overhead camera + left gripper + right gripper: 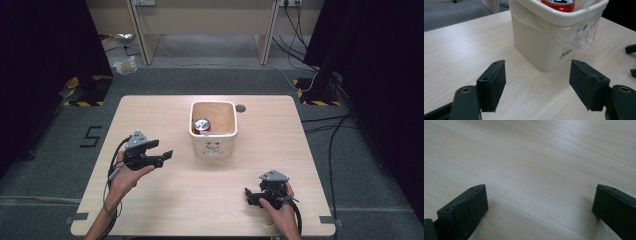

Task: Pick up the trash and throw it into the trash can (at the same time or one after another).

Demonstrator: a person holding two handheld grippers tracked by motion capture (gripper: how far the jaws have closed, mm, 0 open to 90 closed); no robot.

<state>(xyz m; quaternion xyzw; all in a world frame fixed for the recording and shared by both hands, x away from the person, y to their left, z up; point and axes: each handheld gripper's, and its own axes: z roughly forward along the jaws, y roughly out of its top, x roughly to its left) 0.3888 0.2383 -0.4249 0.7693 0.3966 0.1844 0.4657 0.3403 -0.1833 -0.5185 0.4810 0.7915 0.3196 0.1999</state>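
Observation:
A cream square bin (pixel 214 145) with a thin plastic liner stands in the middle of the wooden table (pixel 165 107). Inside it stands a red drink can (pixel 202 125), its silver top up. The can (pixel 559 4) also peeks over the bin's rim (pixel 564 18) in the left gripper view. My left gripper (pixel 167 152) hovers left of the bin, aimed at it, jaws wide apart and nothing between them. My right gripper (pixel 246 194) rests low near the table's front right, jaws apart over bare wood, holding nothing.
The table's front edge (pixel 200 234) lies just behind both hands. A small dark hole (pixel 240 107) marks the tabletop behind the bin. Grey carpet, desk legs and cables lie beyond; black stands flank the table.

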